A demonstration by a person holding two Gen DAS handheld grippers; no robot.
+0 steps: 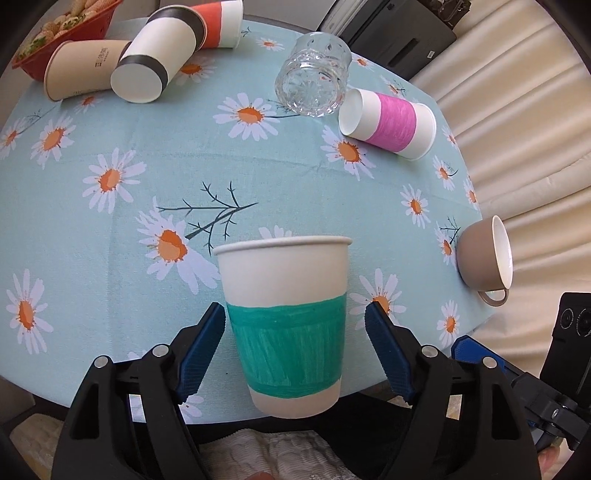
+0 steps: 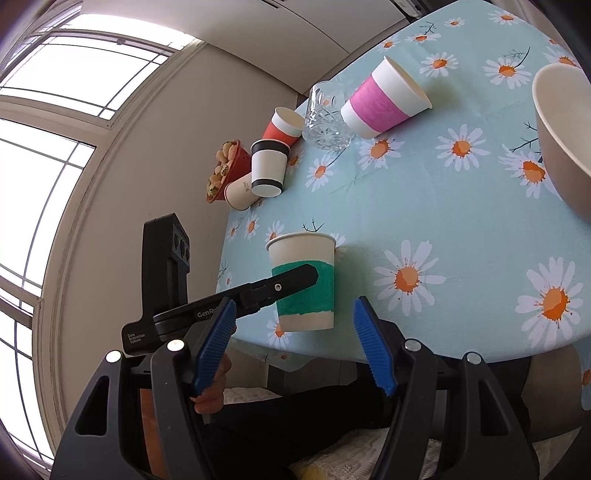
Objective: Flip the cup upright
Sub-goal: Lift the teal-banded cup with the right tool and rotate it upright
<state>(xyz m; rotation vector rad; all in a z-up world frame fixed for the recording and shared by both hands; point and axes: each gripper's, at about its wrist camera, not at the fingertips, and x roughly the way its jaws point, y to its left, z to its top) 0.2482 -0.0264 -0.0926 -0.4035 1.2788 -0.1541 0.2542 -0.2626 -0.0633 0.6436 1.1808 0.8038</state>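
Observation:
A white paper cup with a green band (image 1: 288, 325) stands upright, mouth up, at the near edge of the daisy tablecloth (image 1: 147, 147). My left gripper (image 1: 295, 328) is open, its blue pads on either side of the green band with small gaps and no contact. The same cup shows in the right wrist view (image 2: 303, 284), with the left gripper's finger (image 2: 280, 284) in front of it. My right gripper (image 2: 295, 339) is open and empty, just off the table's edge below the cup.
Lying on their sides: a pink-banded cup (image 1: 388, 123), a clear glass (image 1: 314, 74), a black-banded cup (image 1: 159, 55), a plain cup (image 1: 85, 68), an orange cup (image 1: 221, 22), a brown mug (image 1: 484, 260). A red food basket (image 1: 55, 33) stands far left.

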